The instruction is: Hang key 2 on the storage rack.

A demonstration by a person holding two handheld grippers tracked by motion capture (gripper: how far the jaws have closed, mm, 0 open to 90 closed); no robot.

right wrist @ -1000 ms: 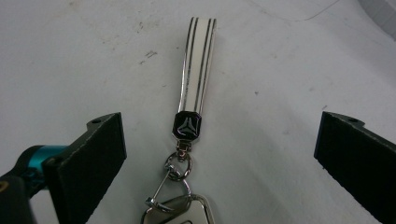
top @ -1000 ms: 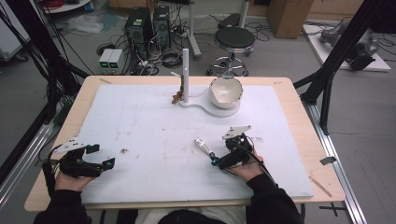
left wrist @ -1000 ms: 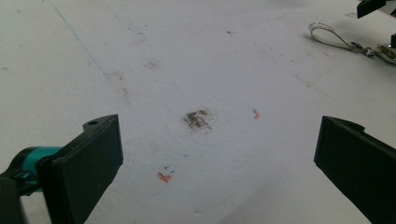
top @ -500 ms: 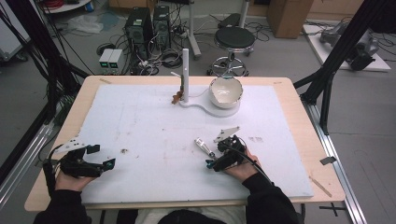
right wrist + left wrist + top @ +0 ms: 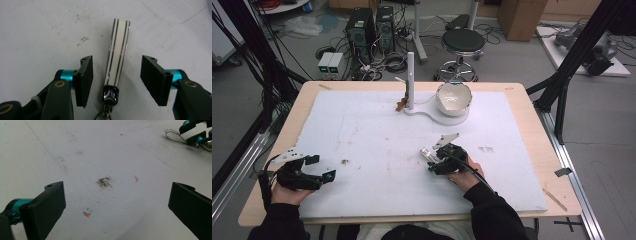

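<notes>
The keychain strap [image 5: 117, 50] is lying flat on the bench right between the right gripper's [image 5: 116, 80] jaws, not touched yet. It's judged light, thin and floppy, with a slick surface, so it's best pinched by its edges just above the dark metal clasp [image 5: 110, 94]. Compared with a second ago, the jaws have been closing from wide to about half. The left gripper [image 5: 115, 205] is held wide open over a dark smudge [image 5: 104, 182].

Black sleeves [image 5: 492, 215], 2 black hand-held grippers, teal fittings.
</notes>
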